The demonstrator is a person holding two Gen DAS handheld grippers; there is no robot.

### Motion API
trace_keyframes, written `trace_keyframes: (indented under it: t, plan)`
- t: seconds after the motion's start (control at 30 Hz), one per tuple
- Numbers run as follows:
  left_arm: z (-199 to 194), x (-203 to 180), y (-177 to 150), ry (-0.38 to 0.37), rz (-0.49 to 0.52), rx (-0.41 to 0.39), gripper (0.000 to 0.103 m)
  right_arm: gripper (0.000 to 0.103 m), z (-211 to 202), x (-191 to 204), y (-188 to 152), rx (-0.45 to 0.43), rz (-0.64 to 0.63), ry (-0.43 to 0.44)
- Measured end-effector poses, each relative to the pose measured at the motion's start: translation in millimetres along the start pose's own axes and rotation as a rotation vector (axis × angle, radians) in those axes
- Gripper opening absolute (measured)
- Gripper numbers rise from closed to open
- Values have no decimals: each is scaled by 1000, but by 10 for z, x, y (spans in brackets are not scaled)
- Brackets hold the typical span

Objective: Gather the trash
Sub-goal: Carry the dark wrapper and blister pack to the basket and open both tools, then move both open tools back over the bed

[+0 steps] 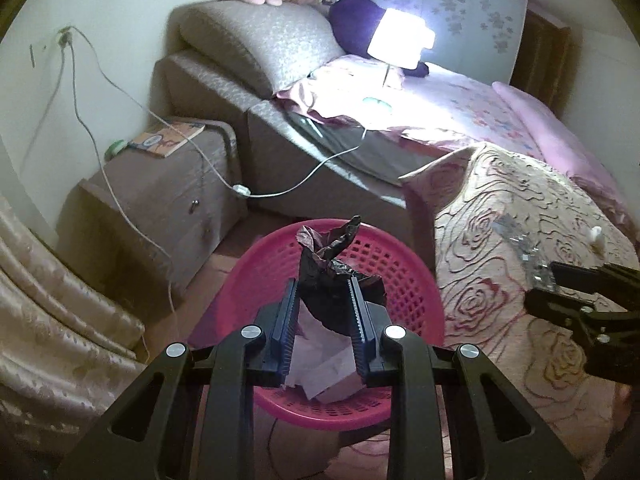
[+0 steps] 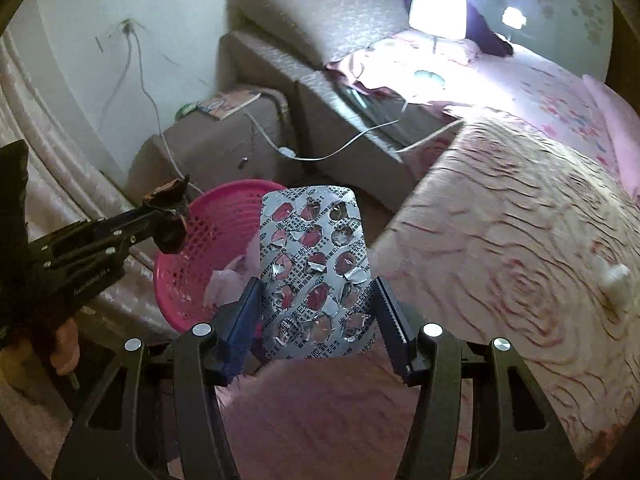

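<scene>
Left gripper [image 1: 323,292] pinches a crumpled dark wrapper [image 1: 334,264] between its two pads; the wrapper hangs directly over the pink basket [image 1: 404,280], which fills the 6 o'clock region of the left wrist view. Basket stands on the floor, just beside the bed edge, and already holds pale paper scraps [image 1: 320,372]. Right gripper [image 2: 316,296] clamps a spent foil blister pack [image 2: 316,264] edge to edge, fingers pressed on its two long sides, foil pockets torn open; from the right wrist view the pack sits at centre with the basket at about 9 o'clock behind it, so it lies over the basket's near rim and the bedspread border. Rose-patterned bedspread [image 2: 500,240] occupies 3 to 5 o'clock and drapes down close to the basket. A small white object [image 2: 612,280] lies on the bedspread at 3 o'clock; what it is I cannot tell. Surroundings: bedside cabinet [image 1: 160,200] at 10 o'clock of the basket, with a book [image 1: 168,138] on top; a white cord [image 1: 280,192] runs from the wall across the cabinet to the bed, passing above the basket's far side. Lit lamp [image 1: 400,38] on the bed at 12 o'clock, glare washing out the sheet near it. Curtain [image 1: 52,312] hangs at 8 o'clock, near the basket. Fingertips of the person's left hand [image 2: 64,344] show beneath the left gripper body.
</scene>
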State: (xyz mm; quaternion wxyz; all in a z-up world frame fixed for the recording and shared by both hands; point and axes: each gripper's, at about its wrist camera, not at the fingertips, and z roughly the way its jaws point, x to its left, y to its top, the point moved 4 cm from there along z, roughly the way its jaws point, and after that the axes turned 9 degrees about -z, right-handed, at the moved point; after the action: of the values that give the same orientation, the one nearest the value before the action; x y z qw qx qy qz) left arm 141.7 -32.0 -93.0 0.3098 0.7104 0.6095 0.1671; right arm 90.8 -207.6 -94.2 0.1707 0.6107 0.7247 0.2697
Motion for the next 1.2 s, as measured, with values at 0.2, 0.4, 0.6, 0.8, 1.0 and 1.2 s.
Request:
trace_keyframes:
  t: [0.2,0.4,0.6,0.8,1.0,1.2]
  plan:
    - [136,130,-19,11,-31,33,23,54,360,208,155,43,-22,26]
    - [184,237,-19,4,-63,51,33,55,602,358,198,77,-37,42]
    - [135,310,35,17,-83,26,60,67,641,381,200,73,-26,44]
    - [68,313,79,18,-97,9,67,67,510,324,144,52,-1,42]
    - [-21,235,102,10,-92,-22,71,68,266,232,53,8,36,21]
    - [-132,26,101,-23,-60,-49,74,68,-148,39,-162,-55,76,-54]
